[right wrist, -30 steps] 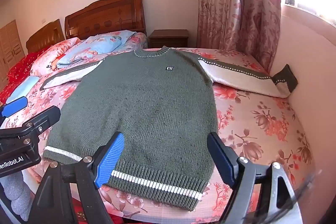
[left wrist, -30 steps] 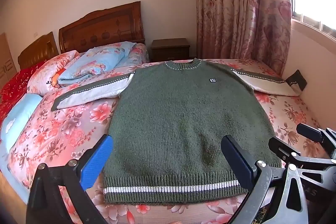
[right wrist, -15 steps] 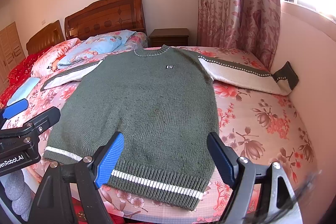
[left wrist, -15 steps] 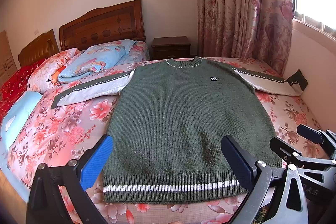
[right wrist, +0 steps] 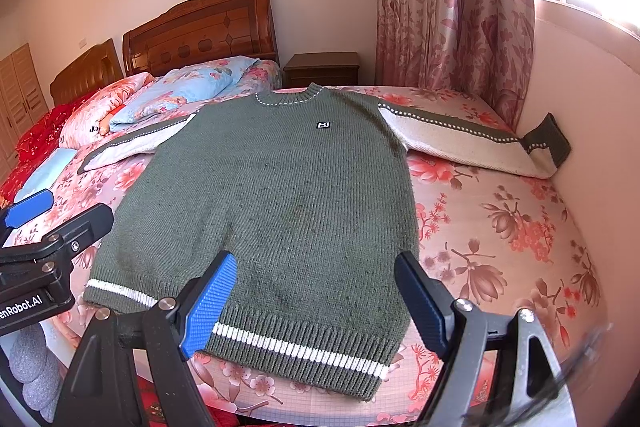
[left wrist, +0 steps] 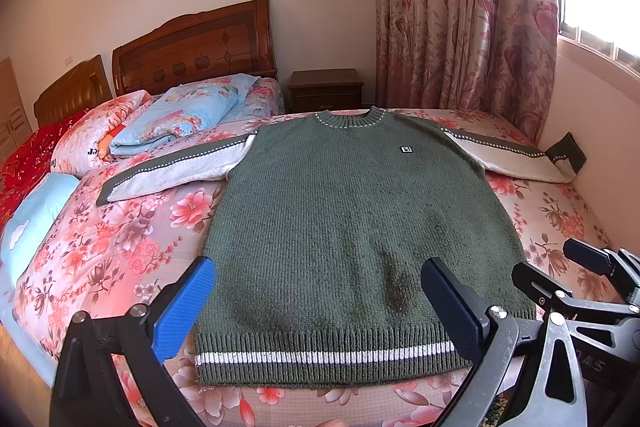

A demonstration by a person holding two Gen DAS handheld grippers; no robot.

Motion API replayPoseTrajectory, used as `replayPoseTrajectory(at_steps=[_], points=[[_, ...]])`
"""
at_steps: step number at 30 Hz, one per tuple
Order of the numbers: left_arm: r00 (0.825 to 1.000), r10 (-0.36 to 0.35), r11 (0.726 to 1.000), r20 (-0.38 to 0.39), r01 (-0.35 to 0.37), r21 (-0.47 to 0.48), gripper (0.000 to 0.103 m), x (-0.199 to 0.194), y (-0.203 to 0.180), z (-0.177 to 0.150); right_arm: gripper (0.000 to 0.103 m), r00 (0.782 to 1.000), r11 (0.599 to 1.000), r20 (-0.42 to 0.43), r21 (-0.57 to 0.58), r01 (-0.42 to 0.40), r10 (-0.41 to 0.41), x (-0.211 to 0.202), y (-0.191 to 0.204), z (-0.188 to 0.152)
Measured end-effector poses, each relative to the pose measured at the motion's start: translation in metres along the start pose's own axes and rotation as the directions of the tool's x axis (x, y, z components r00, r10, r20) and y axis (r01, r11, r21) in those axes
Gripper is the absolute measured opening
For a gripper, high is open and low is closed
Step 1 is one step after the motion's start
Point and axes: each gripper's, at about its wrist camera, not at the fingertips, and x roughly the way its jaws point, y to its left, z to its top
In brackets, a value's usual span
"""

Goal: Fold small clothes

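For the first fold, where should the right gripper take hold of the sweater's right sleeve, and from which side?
Probably at the cuff, the dark end of the right sleeve. It curls up against the wall, so an edge stands free to pinch, while the rest of the sweater lies flat on the bed. The right gripper, open, should come from the near side, since the wall blocks the far one.

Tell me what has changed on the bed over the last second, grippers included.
Nothing visibly changed. The green sweater lies spread flat on the floral bedsheet with both sleeves out, unfolded, as before. The left gripper and the right gripper stay open above its striped hem, holding nothing.
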Motion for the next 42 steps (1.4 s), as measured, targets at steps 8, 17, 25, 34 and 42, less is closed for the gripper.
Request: replayPoseTrajectory(at_steps=[8, 17, 25, 34, 42], points=[[1.0, -0.002, 1.0, 0.0, 0.002, -0.001, 0.103, 0.0, 0.0, 0.0, 0.082, 1.0, 1.0, -0.004, 0.005, -0.003, 0.003, 0.001, 0.0, 0.0], [1.0, -0.002, 1.0, -0.001, 0.002, 0.001, 0.103, 0.0, 0.001, -0.001, 0.082, 1.0, 1.0, -0.008, 0.015, -0.006, 0.006, 0.002, -0.002, 0.0], [1.0, -0.001, 1.0, -0.001, 0.001, 0.0, 0.103, 0.001, 0.001, -0.001, 0.083, 1.0, 1.0, -0.011, 0.021, -0.008, 0.008, 0.003, -0.003, 0.0], [1.0, -0.001, 1.0, -0.003, 0.001, 0.0, 0.103, 0.001, 0.0, -0.001, 0.083, 1.0, 1.0, -0.02, 0.023, -0.012, 0.013, 0.006, -0.002, -0.002], [1.0, -0.006, 1.0, -0.018, 0.006, 0.001, 0.103, 0.006, -0.001, -0.003, 0.082, 0.999, 0.999, -0.043, 0.03, -0.015, 0.016, 0.012, -0.003, -0.002]])
